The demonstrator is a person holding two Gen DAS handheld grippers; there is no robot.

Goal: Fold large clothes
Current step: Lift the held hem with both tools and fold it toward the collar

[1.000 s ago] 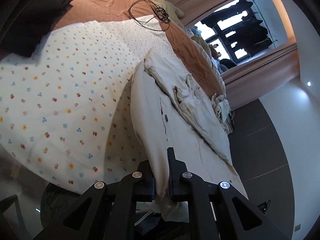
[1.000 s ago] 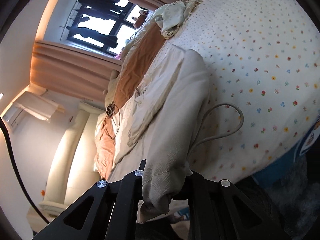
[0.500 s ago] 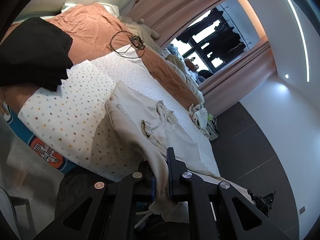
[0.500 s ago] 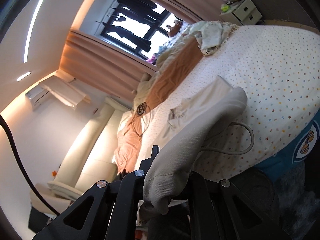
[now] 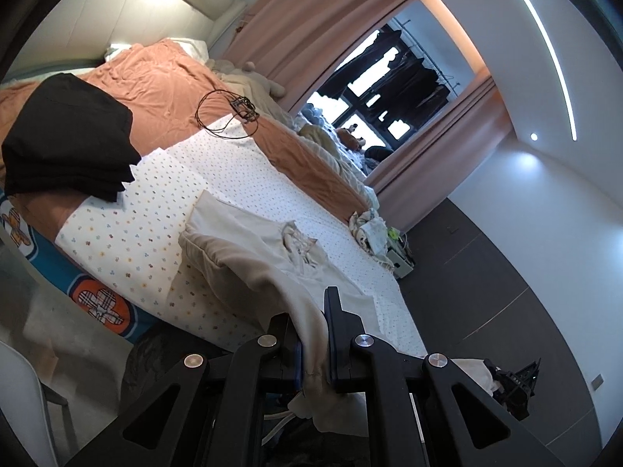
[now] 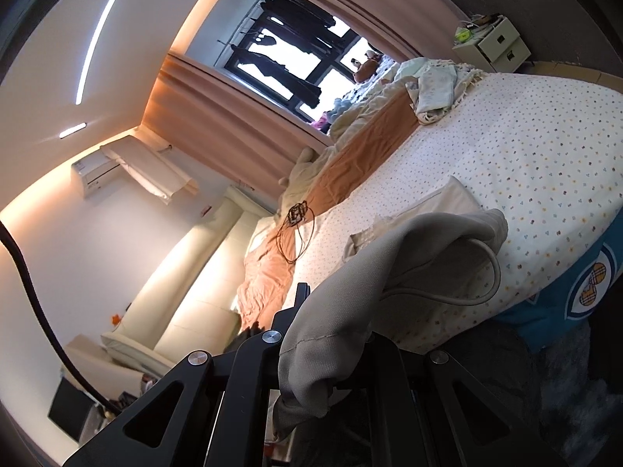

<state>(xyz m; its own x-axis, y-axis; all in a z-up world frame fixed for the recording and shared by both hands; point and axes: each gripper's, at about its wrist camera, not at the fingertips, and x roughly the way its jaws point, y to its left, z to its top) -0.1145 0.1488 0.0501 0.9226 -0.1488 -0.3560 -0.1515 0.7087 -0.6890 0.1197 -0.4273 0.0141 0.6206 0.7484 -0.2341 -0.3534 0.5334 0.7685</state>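
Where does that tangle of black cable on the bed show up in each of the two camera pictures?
Left wrist view: black cable upper left of centre, where the orange blanket meets the dotted sheet.
Right wrist view: black cable near the centre, on the same seam.
Shared landmark: the window with dark hanging clothes.

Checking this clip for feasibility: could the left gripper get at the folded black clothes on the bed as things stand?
Probably not yet. The left gripper is shut on the beige garment, so it would have to let go first. The black clothes pile lies uncovered on the orange blanket, well beyond the fingertips.
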